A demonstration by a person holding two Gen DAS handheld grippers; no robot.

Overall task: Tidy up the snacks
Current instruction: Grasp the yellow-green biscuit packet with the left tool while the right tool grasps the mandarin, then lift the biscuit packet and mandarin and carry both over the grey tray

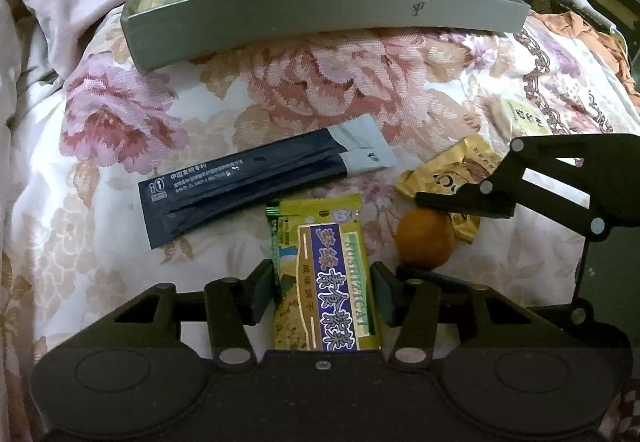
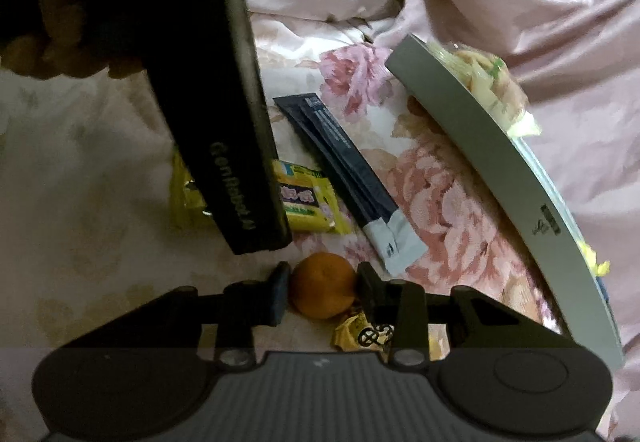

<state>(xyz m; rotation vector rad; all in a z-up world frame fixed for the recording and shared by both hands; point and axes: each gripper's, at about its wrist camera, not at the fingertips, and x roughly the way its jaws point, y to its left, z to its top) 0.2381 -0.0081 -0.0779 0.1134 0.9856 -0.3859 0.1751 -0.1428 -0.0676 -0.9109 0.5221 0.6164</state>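
Yellow biscuit packet (image 1: 326,278) clamped lengthwise in left tool (image 1: 324,292); small orange (image 2: 322,292) clenched between right tool's (image 2: 323,292) pads.

One grey tray (image 1: 280,16). Two dark stick sachets (image 1: 256,182). One yellow biscuit pack (image 1: 326,278). One orange (image 1: 426,238). One gold wrapper (image 1: 452,170). Two grippers (image 1: 324,294) (image 2: 324,292).
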